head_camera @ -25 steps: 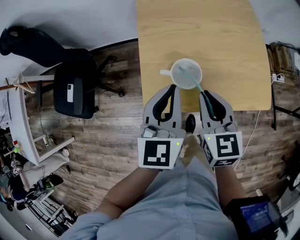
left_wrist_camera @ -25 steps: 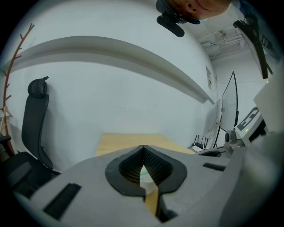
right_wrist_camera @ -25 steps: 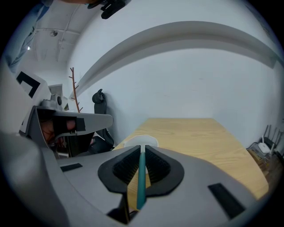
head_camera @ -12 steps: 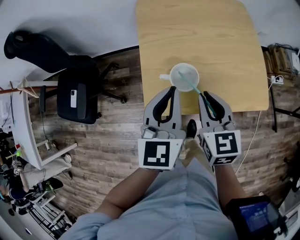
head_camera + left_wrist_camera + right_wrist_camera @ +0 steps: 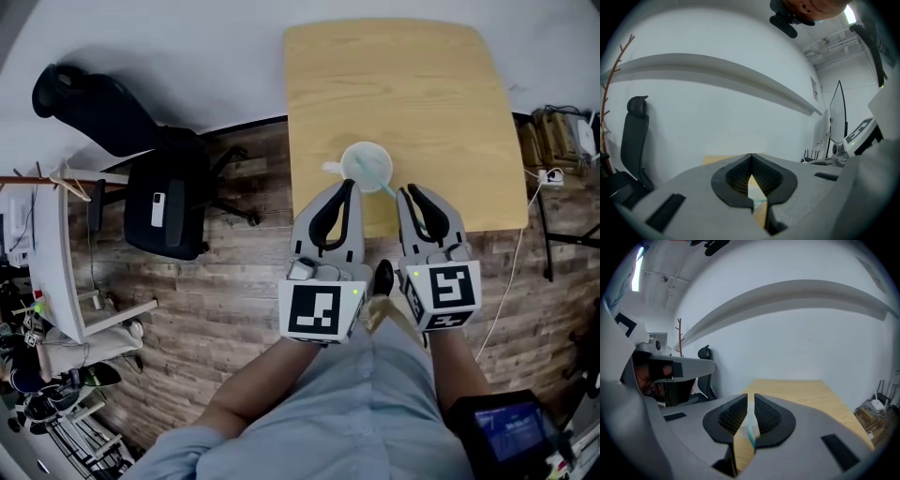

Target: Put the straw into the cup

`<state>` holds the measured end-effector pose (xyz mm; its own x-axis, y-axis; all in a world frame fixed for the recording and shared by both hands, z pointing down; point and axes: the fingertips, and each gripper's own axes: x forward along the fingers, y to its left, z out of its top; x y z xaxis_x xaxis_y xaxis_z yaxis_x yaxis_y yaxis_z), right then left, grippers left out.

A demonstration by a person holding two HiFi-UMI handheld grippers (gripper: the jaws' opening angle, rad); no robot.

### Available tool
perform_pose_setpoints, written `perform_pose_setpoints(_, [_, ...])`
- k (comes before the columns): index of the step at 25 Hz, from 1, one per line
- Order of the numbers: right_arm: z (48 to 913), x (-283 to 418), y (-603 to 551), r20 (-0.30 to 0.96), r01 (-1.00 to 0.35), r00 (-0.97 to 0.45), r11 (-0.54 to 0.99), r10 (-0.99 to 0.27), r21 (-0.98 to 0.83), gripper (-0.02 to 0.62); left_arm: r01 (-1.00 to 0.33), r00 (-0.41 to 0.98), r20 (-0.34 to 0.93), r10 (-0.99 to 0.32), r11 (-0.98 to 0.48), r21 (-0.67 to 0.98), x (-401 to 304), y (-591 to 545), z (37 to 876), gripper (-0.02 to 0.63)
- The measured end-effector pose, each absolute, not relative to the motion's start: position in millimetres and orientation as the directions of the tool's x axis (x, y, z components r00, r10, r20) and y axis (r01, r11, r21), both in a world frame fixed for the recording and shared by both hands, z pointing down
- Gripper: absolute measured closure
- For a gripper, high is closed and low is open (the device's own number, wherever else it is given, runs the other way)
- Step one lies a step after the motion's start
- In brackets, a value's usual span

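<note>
A white cup with a small handle on its left stands near the front edge of the wooden table. A teal straw slants out of the cup toward the lower right. My right gripper is shut on the straw's outer end, and in the right gripper view the straw shows in the narrow gap of that gripper. My left gripper sits just left of the cup, its tips together and holding nothing. Through the loop of the left gripper a bit of the cup shows.
A black office chair stands on the wood floor left of the table. A white shelf unit is at the far left. Cables and a power strip lie to the table's right. The wall is behind the table.
The head view has shifted, so the table and cup sit lower in the picture. Less of the straw shows between the cup and my right gripper. Both grippers keep their grip states.
</note>
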<state>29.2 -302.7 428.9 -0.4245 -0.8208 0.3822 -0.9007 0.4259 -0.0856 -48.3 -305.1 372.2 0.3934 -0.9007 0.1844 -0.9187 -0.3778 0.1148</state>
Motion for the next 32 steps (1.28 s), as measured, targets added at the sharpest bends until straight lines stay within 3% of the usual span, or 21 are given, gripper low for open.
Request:
perform_pose_setpoints(17, [301, 25, -312, 0.09, -0.88, -0.474, 0.474, -0.876, -0.026, 0.587, -0.913, 0.406, -0.045, -0.913, -0.408, 0.025, -32, -295, 267, 0.614])
perform_pose_setpoints(32, [273, 25, -310, 0.02, -0.864, -0.503, 0.504, -0.864, 0.016, 0.597, -0.914, 0.405, -0.105, -0.908, -0.406, -0.009, -21, -292, 246, 0.614])
